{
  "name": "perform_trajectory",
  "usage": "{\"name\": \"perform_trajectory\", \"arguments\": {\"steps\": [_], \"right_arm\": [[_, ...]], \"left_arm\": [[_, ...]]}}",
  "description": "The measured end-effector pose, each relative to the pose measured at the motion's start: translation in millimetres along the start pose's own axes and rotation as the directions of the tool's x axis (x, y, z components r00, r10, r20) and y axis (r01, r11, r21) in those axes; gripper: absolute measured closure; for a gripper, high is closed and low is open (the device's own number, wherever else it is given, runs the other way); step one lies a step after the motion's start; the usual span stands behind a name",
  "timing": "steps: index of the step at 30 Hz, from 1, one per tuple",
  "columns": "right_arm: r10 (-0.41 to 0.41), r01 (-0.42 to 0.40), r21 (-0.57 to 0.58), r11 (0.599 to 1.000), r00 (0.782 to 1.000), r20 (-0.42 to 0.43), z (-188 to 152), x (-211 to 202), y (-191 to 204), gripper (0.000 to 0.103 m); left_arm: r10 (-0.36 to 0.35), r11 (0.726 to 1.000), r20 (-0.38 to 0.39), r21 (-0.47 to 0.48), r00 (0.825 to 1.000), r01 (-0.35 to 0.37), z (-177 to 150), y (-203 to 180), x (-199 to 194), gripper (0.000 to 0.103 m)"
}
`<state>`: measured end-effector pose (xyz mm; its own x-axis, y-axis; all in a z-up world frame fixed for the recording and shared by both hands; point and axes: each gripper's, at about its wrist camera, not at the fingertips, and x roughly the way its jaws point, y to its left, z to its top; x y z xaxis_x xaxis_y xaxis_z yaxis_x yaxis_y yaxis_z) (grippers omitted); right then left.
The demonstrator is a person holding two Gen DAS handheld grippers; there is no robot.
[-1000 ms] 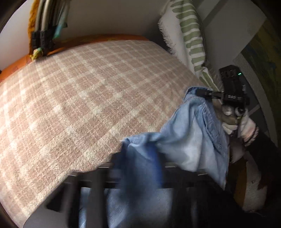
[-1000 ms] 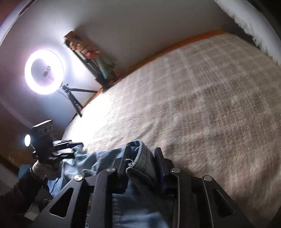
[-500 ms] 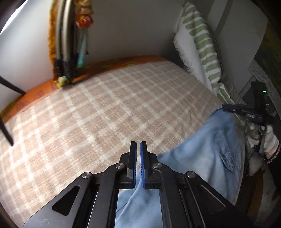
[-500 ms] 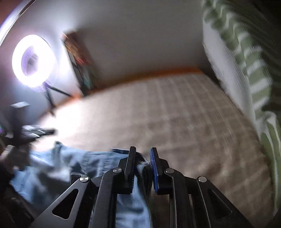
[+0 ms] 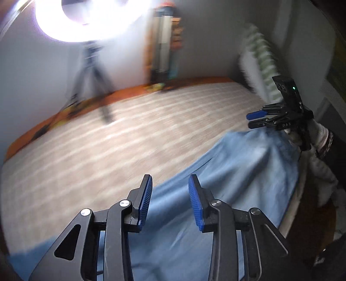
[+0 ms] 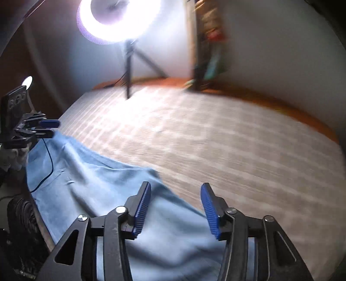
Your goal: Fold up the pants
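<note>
Light blue denim pants (image 5: 227, 179) lie spread along the near edge of the bed; they also show in the right wrist view (image 6: 103, 194). My left gripper (image 5: 169, 186) is open and empty just above the pants. My right gripper (image 6: 175, 192) is open and empty above the pants' far edge. The right gripper also shows in the left wrist view (image 5: 255, 120) at the right end of the pants, and the left gripper shows in the right wrist view (image 6: 48, 128) at their left end. Both views are motion-blurred.
The bed has a beige checked cover (image 5: 112, 147) with an orange border (image 5: 194, 83) at the far side. A ring light on a tripod (image 6: 119, 19) stands behind it. A green-striped white cushion (image 5: 261, 62) leans at the right. A black cable (image 6: 48, 168) lies across the pants.
Both grippers have let go of the pants and opened. The pants have dropped flat onto the bed's near edge. Both grippers have tilted up and drawn back.
</note>
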<state>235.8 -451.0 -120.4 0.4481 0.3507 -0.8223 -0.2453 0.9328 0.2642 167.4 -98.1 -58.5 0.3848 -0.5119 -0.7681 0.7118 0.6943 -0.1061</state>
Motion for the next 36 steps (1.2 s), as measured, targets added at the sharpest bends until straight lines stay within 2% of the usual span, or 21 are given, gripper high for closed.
{"name": "perform_trajectory", "arguments": {"steps": [3,5,7,8,9,10,12,14,16,20,23,24,26,29,31,34,36], "right_arm": [[0.064,-0.064,0.007,0.998,0.996,-0.054,9.4,35.7,6.3,0.051],[0.06,-0.062,-0.025,0.998,0.995,-0.081,8.1,48.7,13.0,0.052],[0.047,-0.052,-0.05,0.997,0.993,-0.104,7.1,58.6,19.2,0.073],[0.012,-0.019,-0.07,0.997,0.994,-0.105,5.7,59.8,23.2,0.085],[-0.01,0.003,-0.081,0.997,0.996,-0.093,6.1,58.3,25.6,0.093],[-0.021,0.017,-0.075,0.997,0.998,-0.06,6.0,50.3,27.6,0.096],[-0.037,0.037,-0.055,0.998,0.999,0.005,9.9,31.4,26.1,0.099],[-0.032,0.032,-0.008,0.999,0.997,0.077,15.9,15.5,13.5,0.1],[-0.025,0.024,0.025,0.999,0.998,0.063,21.2,23.8,5.7,0.1],[-0.096,0.095,-0.014,0.995,0.995,-0.042,20.7,59.1,11.7,0.099],[-0.13,0.13,-0.008,0.992,0.991,-0.039,19.7,61.9,12.6,0.094],[-0.151,0.151,-0.008,0.988,0.988,-0.038,18.5,58.4,13.3,0.082],[-0.174,0.175,0.011,0.985,0.984,-0.031,19.5,50.5,12.2,0.068],[-0.187,0.187,0.025,0.982,0.982,0.01,21.5,29.2,17.9,0.066],[-0.173,0.172,0.035,0.984,0.984,0.044,23.4,14.5,26.0,0.065],[-0.14,0.136,0.041,0.99,0.985,0.098,24.7,-8.7,50.9,0.06],[-0.12,0.116,0.036,0.993,0.985,0.121,24.9,-17.6,68.7,0.052]], "left_arm": [[0.048,0.994,-0.015,-0.102,0.999,-0.049,-37.1,36.1,-17.6,0.07],[0.094,0.975,-0.025,-0.202,0.995,-0.097,-69.2,66.3,-29.5,0.07],[0.122,0.949,-0.038,-0.287,0.992,-0.128,-96.5,90.8,-37.8,0.07],[0.133,0.937,-0.045,-0.319,0.99,-0.14,-107.5,98.6,-40.1,0.07],[0.144,0.926,-0.052,-0.346,0.988,-0.153,-119.6,105.8,-42.7,0.07],[0.159,0.915,-0.063,-0.366,0.985,-0.171,-131.8,113.1,-42.4,0.07],[0.187,0.893,-0.09,-0.399,0.978,-0.207,-151.8,123.3,-39.3,0.07],[0.17,0.874,-0.073,-0.449,0.983,-0.185,-165.5,132.0,-38.8,0.07],[0.17,0.871,-0.044,-0.46,0.985,-0.171,-168.5,132.0,-40.2,0.07],[0.178,0.878,-0.045,-0.444,0.983,-0.179,-167.9,132.5,-41.2,0.07],[0.194,0.864,-0.036,-0.467,0.98,-0.188,-171.6,139.4,-53.9,0.07],[0.198,0.856,-0.028,-0.482,0.98,-0.186,-173.2,142.8,-59.2,0.07],[0.214,0.833,-0.006,-0.521,0.977,-0.186,-178.5,153.0,-72.3,0.07],[0.236,0.797,0.041,-0.58,0.971,-0.169,-185.8,168.6,-107.0,0.07],[0.27,0.777,0.063,-0.604,0.961,-0.179,-192.2,176.6,-133.5,0.069],[0.322,0.746,0.095,-0.638,0.942,-0.19,-204.3,187.5,-172.6,0.051],[0.346,0.724,0.105,-0.662,0.932,-0.194,-212.7,195.7,-192.4,0.049]]}}
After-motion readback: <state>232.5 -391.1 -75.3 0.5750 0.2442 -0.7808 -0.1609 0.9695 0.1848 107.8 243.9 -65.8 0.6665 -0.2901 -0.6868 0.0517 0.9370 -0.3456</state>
